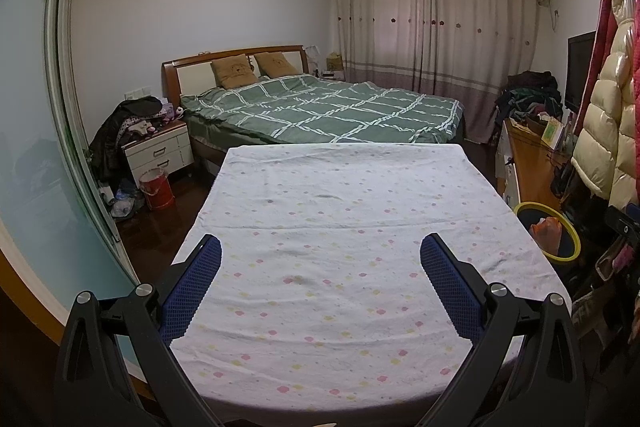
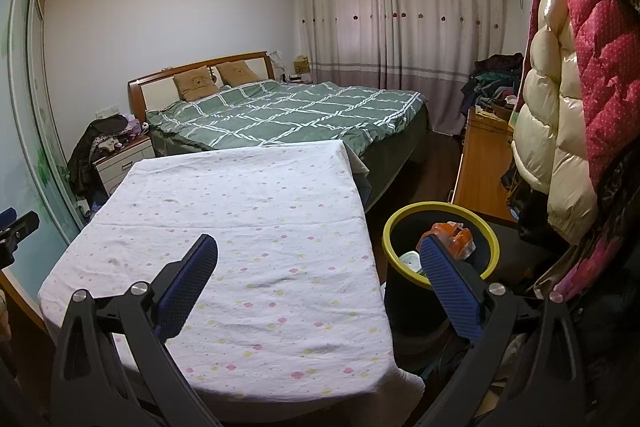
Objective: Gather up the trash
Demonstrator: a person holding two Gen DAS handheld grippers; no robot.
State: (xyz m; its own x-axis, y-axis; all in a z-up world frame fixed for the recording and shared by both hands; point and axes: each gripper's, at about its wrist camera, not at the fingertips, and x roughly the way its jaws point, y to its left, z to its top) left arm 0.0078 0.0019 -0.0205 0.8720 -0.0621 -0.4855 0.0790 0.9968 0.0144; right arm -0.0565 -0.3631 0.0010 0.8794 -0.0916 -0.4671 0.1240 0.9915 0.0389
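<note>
A black trash bin (image 2: 404,291) with a yellow-green rim stands upright on the floor, orange wrapper (image 2: 454,233) and pale scraps (image 2: 410,259) inside

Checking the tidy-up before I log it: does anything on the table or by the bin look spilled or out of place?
Nothing stands out. The spotted tablecloth lies flat with nothing on it, and the yellow-rimmed bin stands upright with orange trash inside. Both grippers, left and right, are open and hold nothing.

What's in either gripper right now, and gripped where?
Nothing. The left gripper and the right gripper are both open and empty above the floral-cloth table. Trash already sits in the yellow-rimmed bin.
</note>
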